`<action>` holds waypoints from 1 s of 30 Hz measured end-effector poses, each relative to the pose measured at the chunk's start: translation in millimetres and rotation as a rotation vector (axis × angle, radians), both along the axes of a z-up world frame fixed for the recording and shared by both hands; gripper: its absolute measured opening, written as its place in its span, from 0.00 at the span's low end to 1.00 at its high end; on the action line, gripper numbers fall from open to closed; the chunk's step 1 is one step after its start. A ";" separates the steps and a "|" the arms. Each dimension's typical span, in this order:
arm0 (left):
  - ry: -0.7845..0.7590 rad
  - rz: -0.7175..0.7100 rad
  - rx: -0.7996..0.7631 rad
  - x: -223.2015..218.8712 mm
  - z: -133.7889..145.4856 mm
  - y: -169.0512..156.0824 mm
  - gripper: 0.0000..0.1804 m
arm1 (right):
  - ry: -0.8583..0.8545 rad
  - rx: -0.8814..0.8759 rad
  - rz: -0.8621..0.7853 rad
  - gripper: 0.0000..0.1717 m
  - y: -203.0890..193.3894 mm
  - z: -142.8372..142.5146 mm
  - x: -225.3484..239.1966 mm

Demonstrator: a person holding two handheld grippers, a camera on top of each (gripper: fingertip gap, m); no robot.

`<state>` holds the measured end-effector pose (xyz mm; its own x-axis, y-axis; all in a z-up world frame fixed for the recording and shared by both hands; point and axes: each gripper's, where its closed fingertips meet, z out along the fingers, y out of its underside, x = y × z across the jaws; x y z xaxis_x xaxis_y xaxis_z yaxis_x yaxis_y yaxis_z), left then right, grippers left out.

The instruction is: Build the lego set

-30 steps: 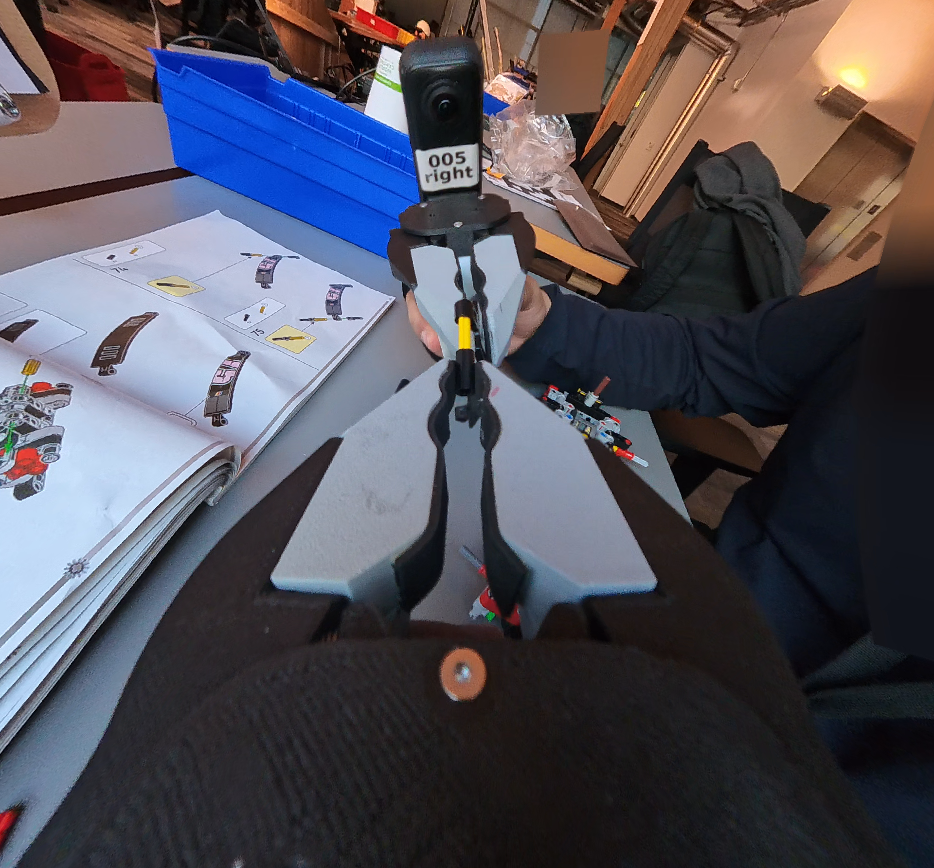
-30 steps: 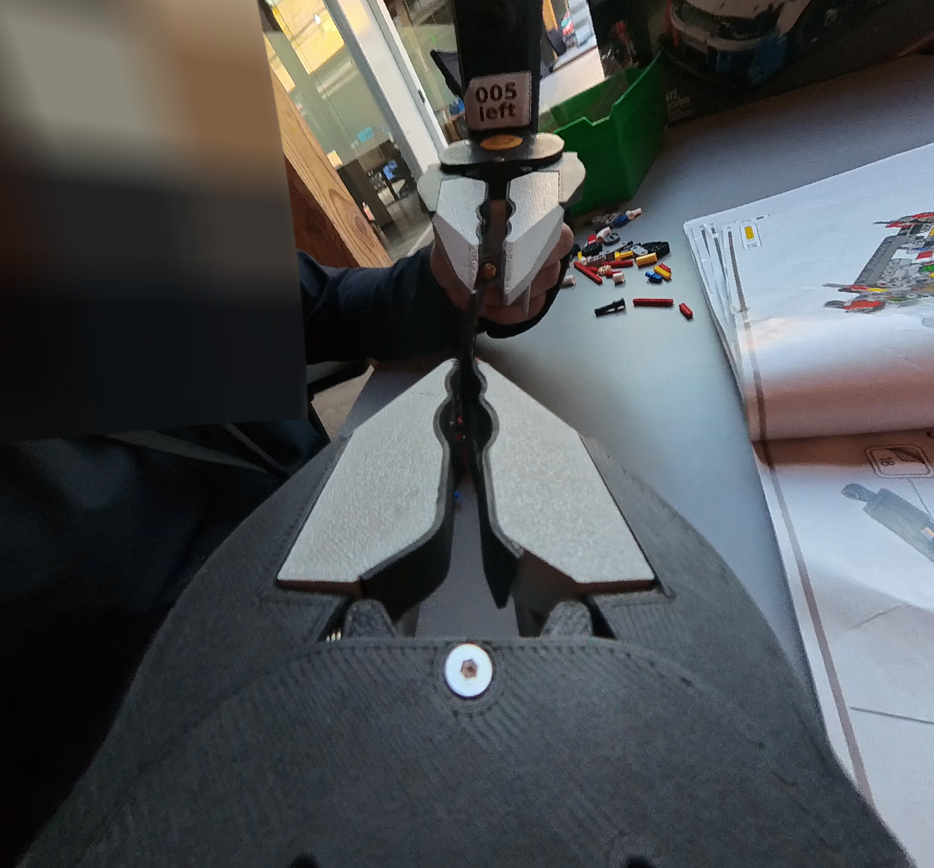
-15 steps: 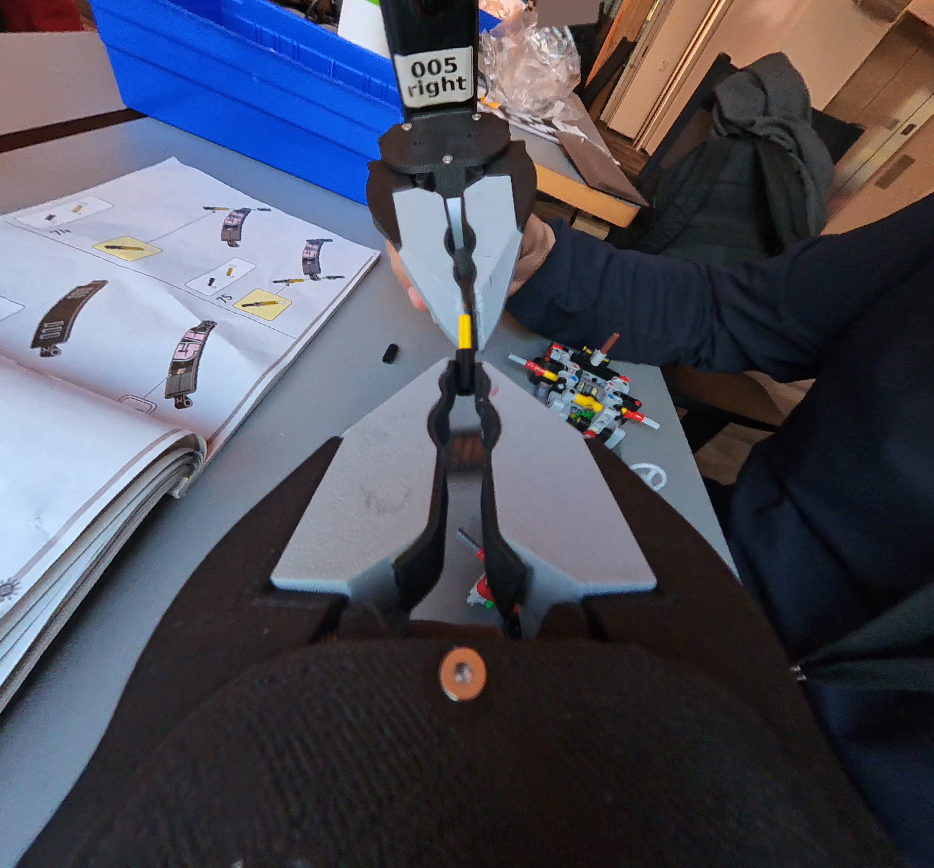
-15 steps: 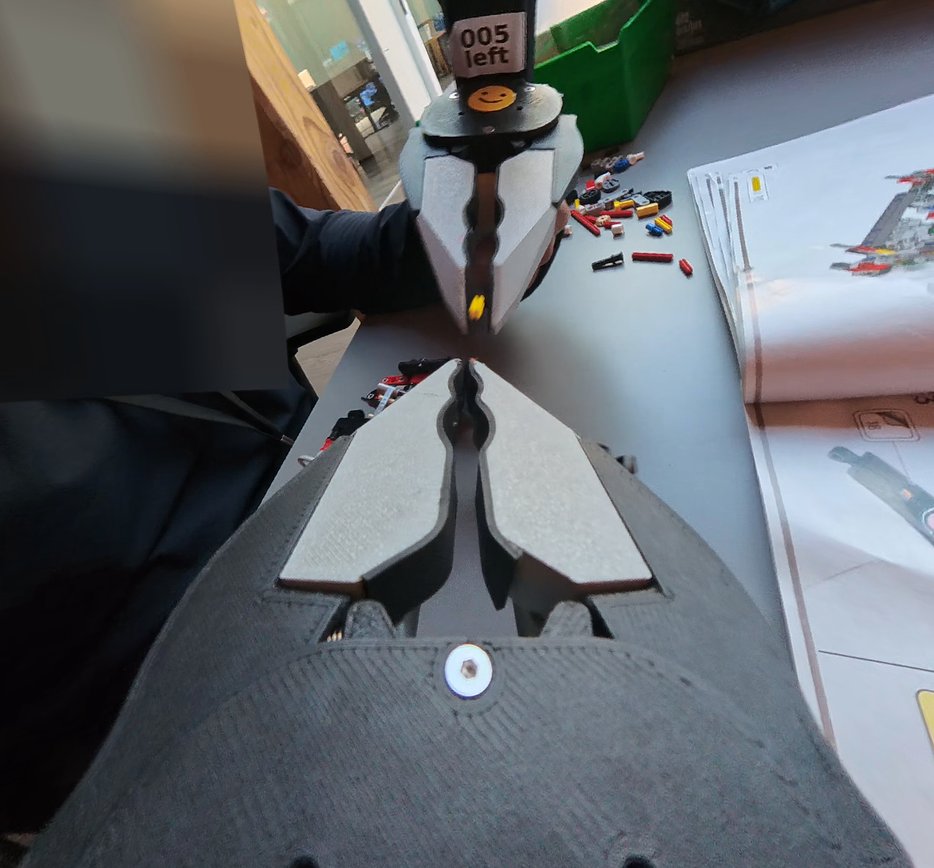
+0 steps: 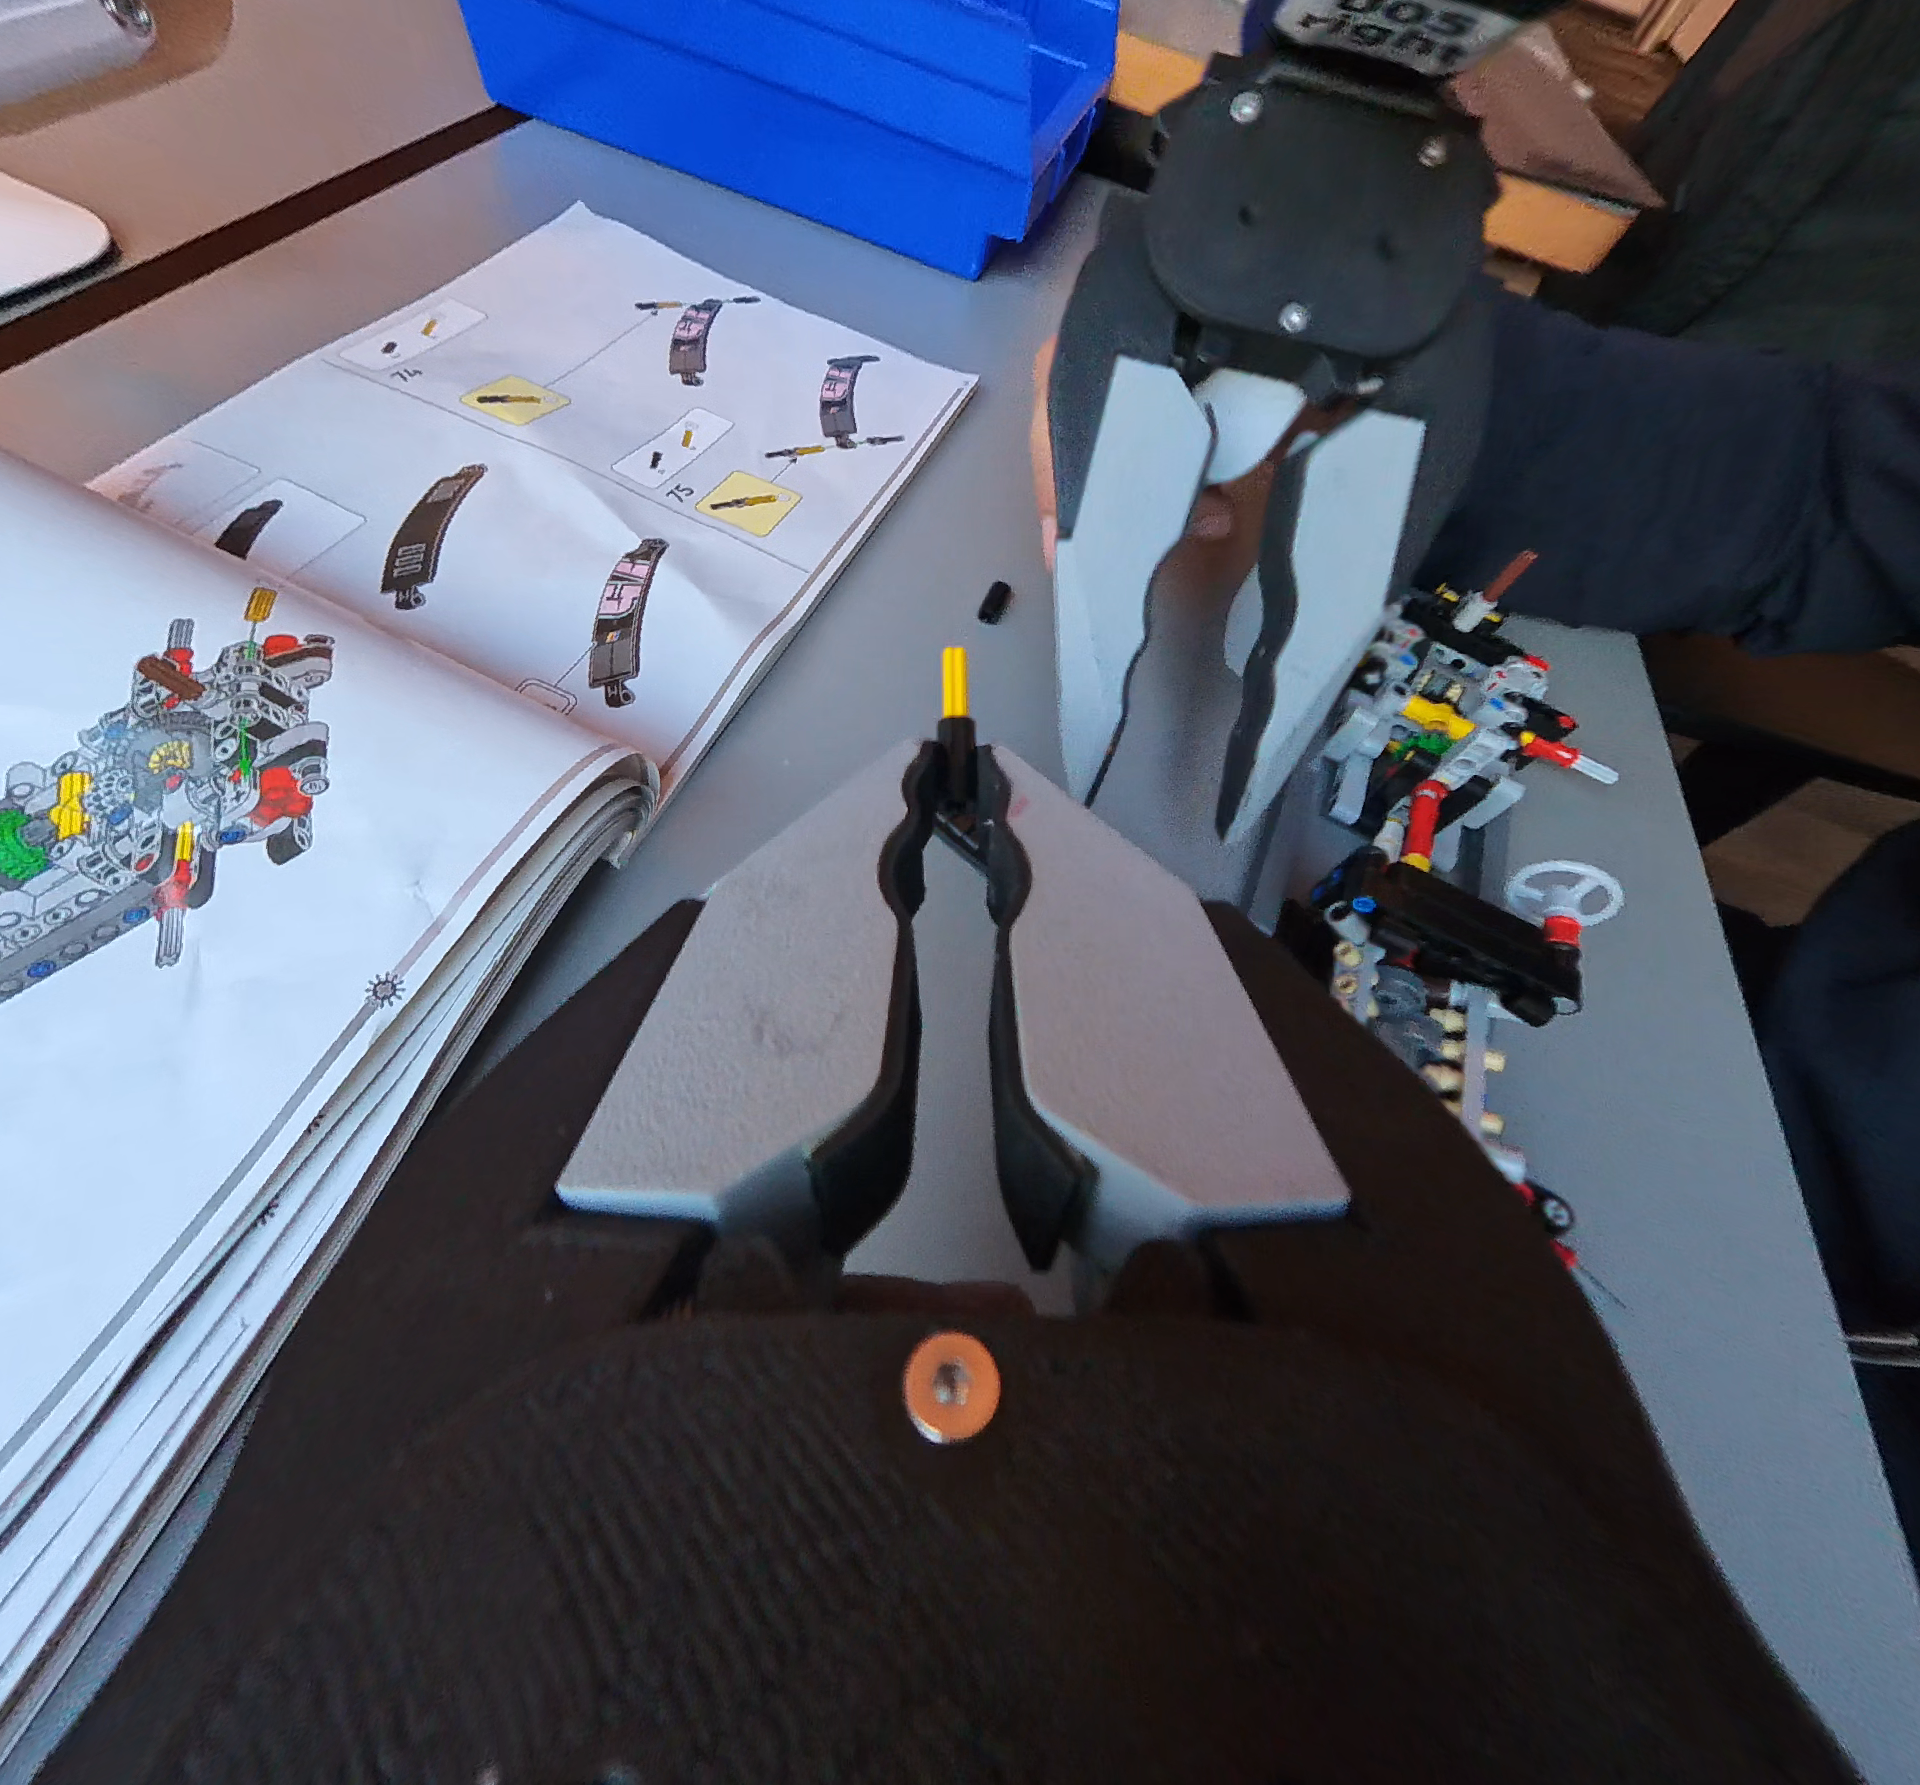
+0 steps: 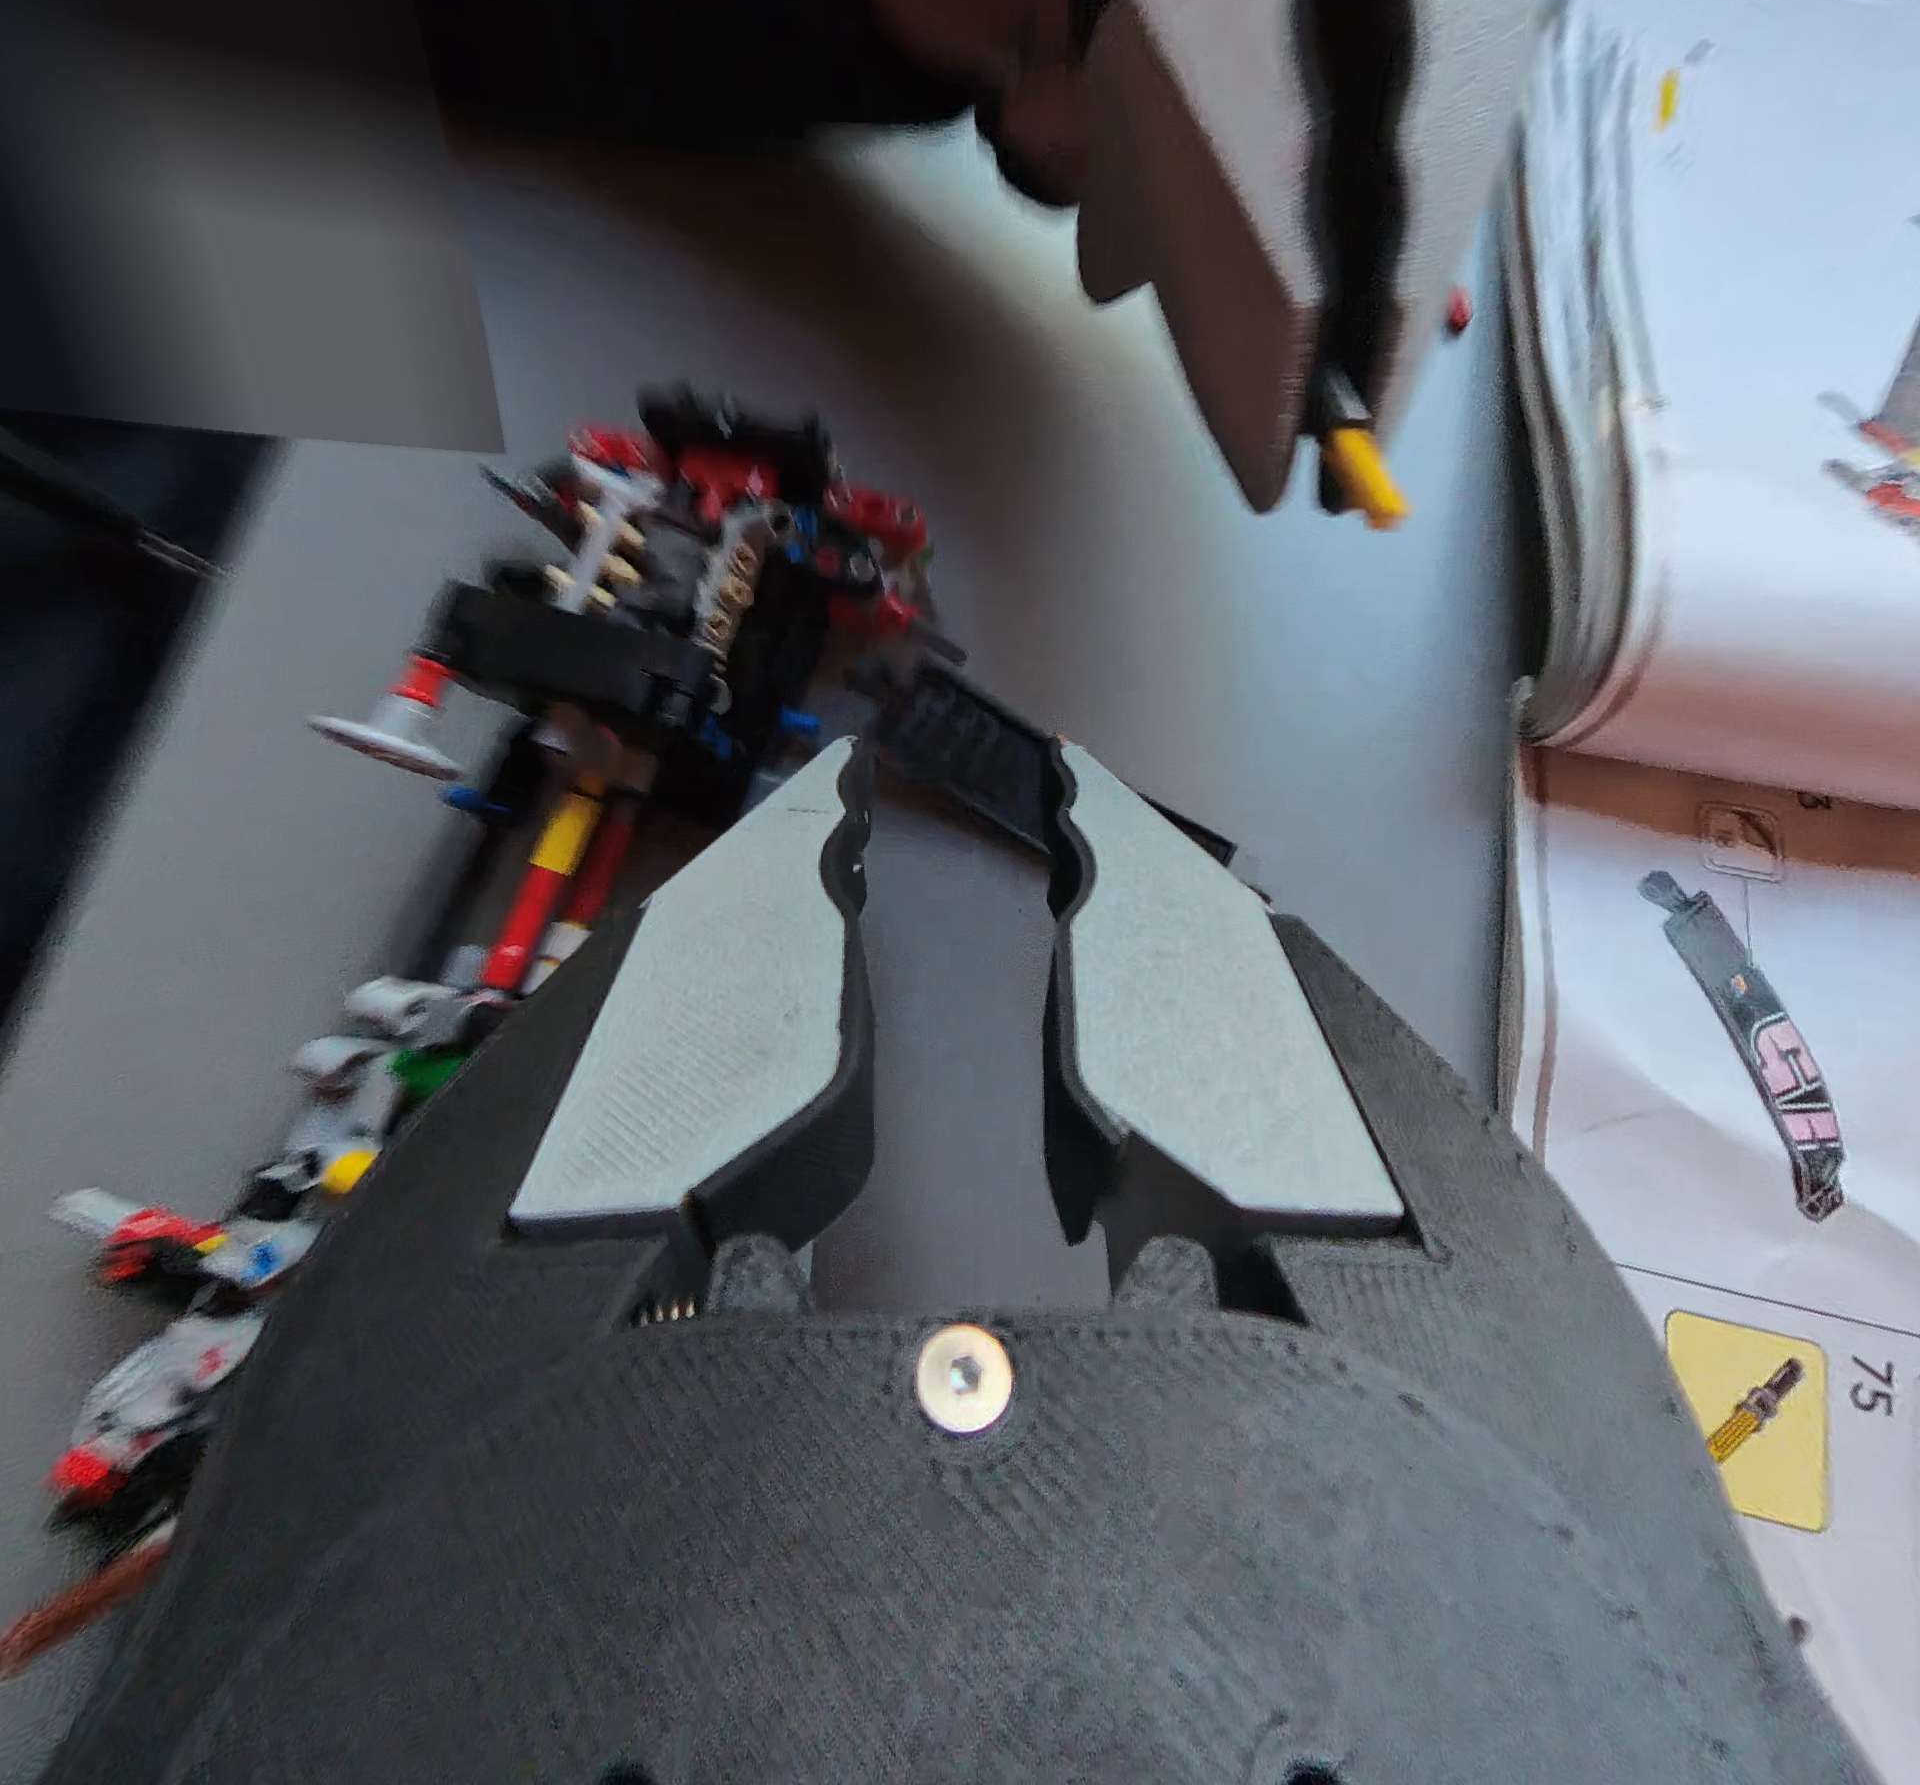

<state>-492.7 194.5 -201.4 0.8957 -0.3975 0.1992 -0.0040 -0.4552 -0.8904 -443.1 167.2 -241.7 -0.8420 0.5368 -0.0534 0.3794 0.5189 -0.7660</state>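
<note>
My left gripper (image 5: pixel 956 761) is shut on a small black connector with a yellow axle (image 5: pixel 953 684) sticking forward out of its tips. It holds this above the grey table (image 5: pixel 852 655). The right wrist view shows the same piece (image 6: pixel 1356 473) at the left gripper's tips. My right gripper (image 6: pixel 956 756) is open with nothing between its pads, and it hovers next to a brick-built vehicle chassis (image 6: pixel 665 613). A black ribbed part (image 6: pixel 961 748) lies just beyond its tips. In the left wrist view the right gripper (image 5: pixel 1195 805) points down beside the chassis (image 5: pixel 1444 800).
An open instruction booklet (image 5: pixel 416 696) lies on the left and also shows in the right wrist view (image 6: pixel 1714 488). A blue bin (image 5: pixel 779 21) stands at the back. A small black pin (image 5: pixel 995 601) lies loose on the table. A person's dark sleeve (image 5: pixel 1662 488) is at the right.
The two grippers were tip to tip at the yellow axle. The right gripper has drawn away, swung down beside the chassis and opened. The left gripper keeps the black and yellow piece.
</note>
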 end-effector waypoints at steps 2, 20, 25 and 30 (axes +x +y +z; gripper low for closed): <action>0.022 0.005 -0.015 -1.5 -5.3 0.8 0.02 | -0.014 0.093 0.004 0.20 -2.3 -14.9 -0.3; 0.001 0.060 -0.016 -19.8 -5.4 0.7 0.02 | 0.064 0.213 -0.003 0.31 -20.5 -31.0 -13.1; 0.003 0.061 -0.016 -20.4 -4.7 -0.1 0.02 | 0.086 0.277 0.010 0.10 -15.6 -32.9 -15.1; 0.022 0.064 -0.011 -22.6 -3.1 -1.5 0.02 | 0.085 0.232 -0.071 0.04 11.5 -18.0 -14.3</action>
<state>-515.3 192.9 -204.5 0.9234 -0.3372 0.1834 0.0060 -0.4651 -0.8852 -457.4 178.7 -259.7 -0.7978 0.5846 0.1476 0.3606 0.6588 -0.6602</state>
